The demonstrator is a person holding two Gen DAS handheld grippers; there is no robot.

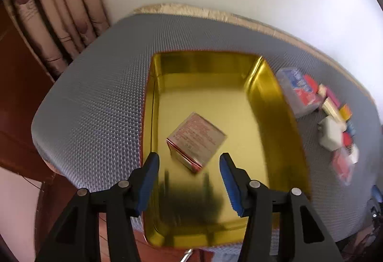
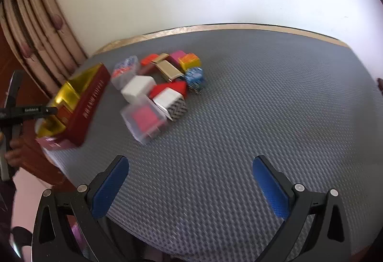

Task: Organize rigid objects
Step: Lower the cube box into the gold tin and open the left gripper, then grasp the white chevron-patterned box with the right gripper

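An open gold tin (image 1: 265, 99) rests on the grey mat, and a small beige box with red print (image 1: 197, 136) lies tilted on its floor. My left gripper (image 1: 189, 159) hangs open just above the near corner of that box; its blue pads (image 1: 149, 180) do not touch it. In the right wrist view the same tin (image 2: 88, 104) shows its red outer wall at the left. Beside it sits a pile of small boxes: a clear case with pink contents (image 2: 146, 118), a white box (image 2: 137, 88), and a blue patterned cube (image 2: 195, 77). My right gripper (image 2: 190, 161) is open over bare mat, short of the pile.
The grey textured mat (image 2: 239, 118) covers a table against a white wall. A pleated curtain (image 1: 59, 10) and dark wooden furniture (image 1: 16, 94) stand to the left. The pile also appears right of the tin (image 1: 331, 134). A hand (image 2: 14, 154) holds the left gripper's handle.
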